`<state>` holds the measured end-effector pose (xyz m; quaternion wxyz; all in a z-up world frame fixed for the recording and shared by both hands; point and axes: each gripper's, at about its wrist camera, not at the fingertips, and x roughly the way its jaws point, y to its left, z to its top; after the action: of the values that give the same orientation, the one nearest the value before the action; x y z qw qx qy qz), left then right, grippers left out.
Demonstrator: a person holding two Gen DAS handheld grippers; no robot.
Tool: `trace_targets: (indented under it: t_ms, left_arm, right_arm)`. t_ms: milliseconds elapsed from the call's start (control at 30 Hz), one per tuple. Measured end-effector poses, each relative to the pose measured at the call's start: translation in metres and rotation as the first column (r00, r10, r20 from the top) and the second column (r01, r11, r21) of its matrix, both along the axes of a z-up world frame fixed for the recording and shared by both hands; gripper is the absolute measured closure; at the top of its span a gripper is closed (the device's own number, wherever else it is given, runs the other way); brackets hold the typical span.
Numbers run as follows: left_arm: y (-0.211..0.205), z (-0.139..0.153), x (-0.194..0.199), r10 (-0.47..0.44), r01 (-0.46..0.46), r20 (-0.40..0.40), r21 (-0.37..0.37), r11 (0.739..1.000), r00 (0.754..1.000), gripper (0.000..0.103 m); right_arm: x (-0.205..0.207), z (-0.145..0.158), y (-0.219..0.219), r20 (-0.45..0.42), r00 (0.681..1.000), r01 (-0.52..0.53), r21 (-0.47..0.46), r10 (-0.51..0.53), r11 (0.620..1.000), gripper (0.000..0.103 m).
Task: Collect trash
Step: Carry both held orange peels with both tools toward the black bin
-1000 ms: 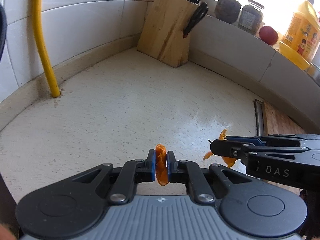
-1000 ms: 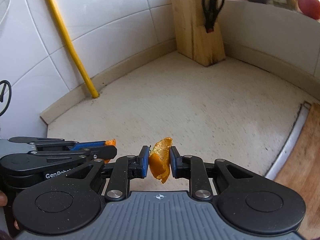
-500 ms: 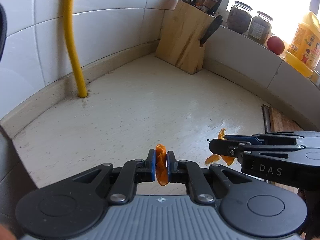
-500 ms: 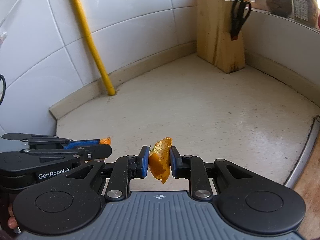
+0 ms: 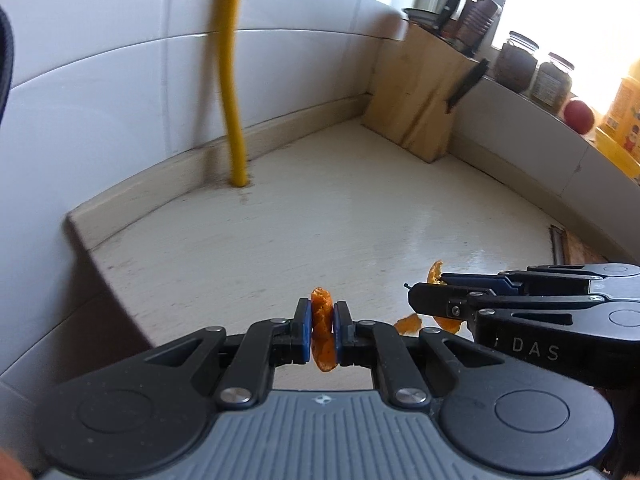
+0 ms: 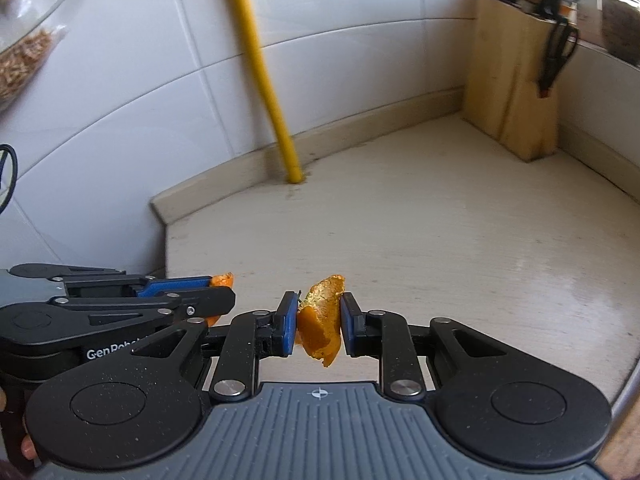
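My left gripper (image 5: pixel 322 330) is shut on a thin strip of orange peel (image 5: pixel 322 340), held above the near left part of the cream worktop (image 5: pixel 360 208). My right gripper (image 6: pixel 319 322) is shut on a wider, curled piece of orange peel (image 6: pixel 322 330). In the left wrist view the right gripper (image 5: pixel 424 300) shows side-on at the right, with its peel (image 5: pixel 434 272) sticking out above and below the fingers. In the right wrist view the left gripper (image 6: pixel 224 290) shows at the left with an orange tip of peel (image 6: pixel 223 279).
A yellow pipe (image 5: pixel 232 100) rises from the worktop along the white tiled wall. A wooden knife block (image 5: pixel 416 100) with scissors stands in the far corner. Jars (image 5: pixel 518 66), a red fruit (image 5: pixel 578 115) and a yellow bottle (image 5: pixel 624 108) line the sill. The worktop's left end (image 5: pixel 100 264) drops off nearby.
Both grippers have pulled back and to the left with their peels still held; the pipe and knife block sit farther away and the worktop's left end has come into view.
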<state>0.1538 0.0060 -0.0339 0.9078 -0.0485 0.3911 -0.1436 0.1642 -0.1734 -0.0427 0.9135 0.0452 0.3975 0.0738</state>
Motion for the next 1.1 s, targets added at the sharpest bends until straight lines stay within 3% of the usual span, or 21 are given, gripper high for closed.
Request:
trace_targets:
  t_ms: [467, 833, 1100]
  left_arm:
    - [0.086, -0.007, -0.026, 0.164, -0.164, -0.017, 0.013, 0.986, 0.986, 0.093]
    - [0.160, -0.032, -0.059, 0.313, -0.310, -0.082, 0.042, 0.950, 0.946, 0.093]
    - [0.185, -0.056, -0.069, 0.363, -0.358, -0.150, 0.060, 0.932, 0.920, 0.092]
  right_arm:
    - [0.016, -0.006, 0.092, -0.026, 0.984, -0.176, 0.033, 0.177, 0.984, 0.072]
    - [0.017, -0.035, 0.179, -0.106, 0.936, -0.331, 0.064, 0.336, 0.941, 0.072]
    - [0.017, -0.064, 0.210, -0.180, 0.909, -0.370, 0.062, 0.375, 0.927, 0.071]
